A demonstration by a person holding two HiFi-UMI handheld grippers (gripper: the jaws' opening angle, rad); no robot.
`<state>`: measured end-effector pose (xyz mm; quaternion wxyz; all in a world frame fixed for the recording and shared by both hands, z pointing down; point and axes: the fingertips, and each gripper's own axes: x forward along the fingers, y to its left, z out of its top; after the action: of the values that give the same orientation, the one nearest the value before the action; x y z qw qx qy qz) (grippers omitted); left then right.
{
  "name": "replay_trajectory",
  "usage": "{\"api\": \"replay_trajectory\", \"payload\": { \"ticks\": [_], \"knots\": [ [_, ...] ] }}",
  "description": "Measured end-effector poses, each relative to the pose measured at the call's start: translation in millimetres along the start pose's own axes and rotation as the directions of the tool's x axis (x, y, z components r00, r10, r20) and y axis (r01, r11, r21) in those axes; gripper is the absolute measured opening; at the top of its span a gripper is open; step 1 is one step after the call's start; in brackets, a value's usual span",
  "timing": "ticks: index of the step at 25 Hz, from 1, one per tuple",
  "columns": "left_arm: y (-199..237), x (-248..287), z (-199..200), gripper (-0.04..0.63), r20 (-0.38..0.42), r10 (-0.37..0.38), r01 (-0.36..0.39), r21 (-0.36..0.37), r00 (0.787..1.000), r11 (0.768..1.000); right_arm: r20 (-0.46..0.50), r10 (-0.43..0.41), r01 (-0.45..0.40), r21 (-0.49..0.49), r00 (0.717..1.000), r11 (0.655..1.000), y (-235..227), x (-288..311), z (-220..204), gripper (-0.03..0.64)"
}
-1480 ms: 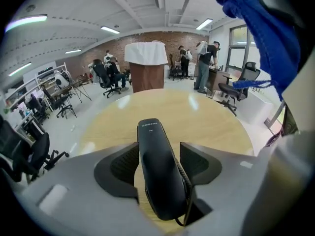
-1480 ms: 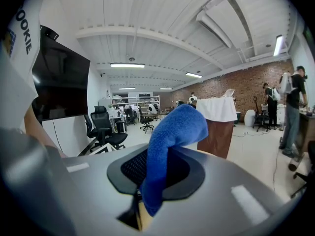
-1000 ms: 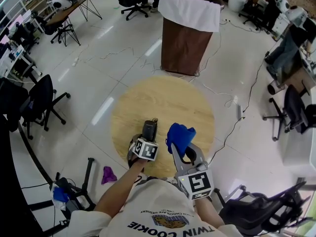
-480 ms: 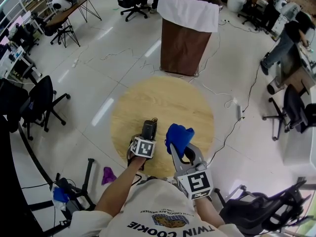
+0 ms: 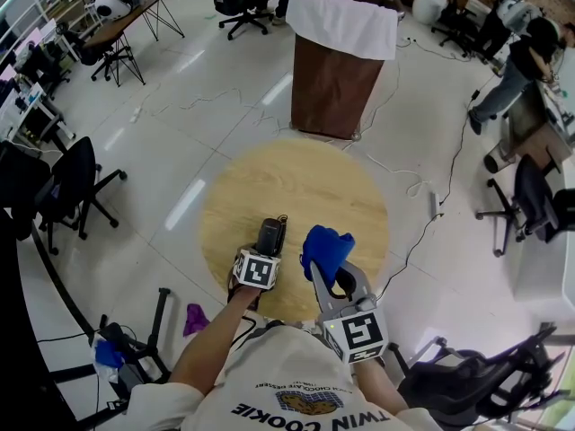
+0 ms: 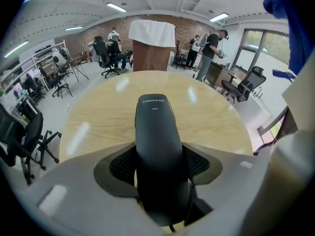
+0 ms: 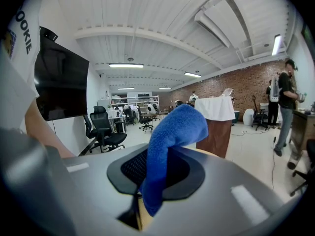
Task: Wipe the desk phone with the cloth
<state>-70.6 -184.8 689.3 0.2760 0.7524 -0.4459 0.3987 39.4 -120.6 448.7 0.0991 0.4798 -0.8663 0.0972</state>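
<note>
A black phone handset [image 5: 270, 234] lies lengthwise over the near part of the round wooden table [image 5: 296, 178]. My left gripper [image 5: 261, 251] has the handset [image 6: 157, 141] between its jaws, which are closing, and both black pads press its sides. My right gripper [image 5: 331, 277] stands just right of it, above the table's near edge, shut on a blue cloth [image 5: 325, 248]. The cloth [image 7: 170, 132] sticks up from between the pads and folds over at the top. No phone base shows in any view.
A brown lectern [image 5: 340, 70] draped in white stands beyond the table. Cables trail over the floor to the right. A purple rag [image 5: 196, 317] lies on the floor at the left, near a black chair base. Office chairs and people stand along the room's edges.
My left gripper has shifted slightly left and toward me along the handset. The right gripper and the cloth have stayed where they were. People at the far right have walked on.
</note>
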Motion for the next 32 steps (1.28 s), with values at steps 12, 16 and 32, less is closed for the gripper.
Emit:
{"api": "replay_trajectory", "payload": {
  "ticks": [12, 16, 32],
  "knots": [
    [-13, -42, 27, 0.264, 0.139, -0.052, 0.051, 0.006, 0.989, 0.999, 0.017, 0.019, -0.019, -0.005, 1.000, 1.000, 8, 1, 7, 0.058],
    [-20, -65, 40, 0.264, 0.196, -0.073, 0.072, 0.011, 0.978, 0.997, 0.034, 0.019, -0.019, -0.015, 0.999, 1.000, 11, -1, 16, 0.058],
    [-57, -175, 107, 0.264, 0.464, -0.142, 0.093, 0.127, 0.874, 0.988, 0.155, 0.030, -0.021, -0.058, 0.987, 0.998, 21, -23, 67, 0.058]
  ]
}}
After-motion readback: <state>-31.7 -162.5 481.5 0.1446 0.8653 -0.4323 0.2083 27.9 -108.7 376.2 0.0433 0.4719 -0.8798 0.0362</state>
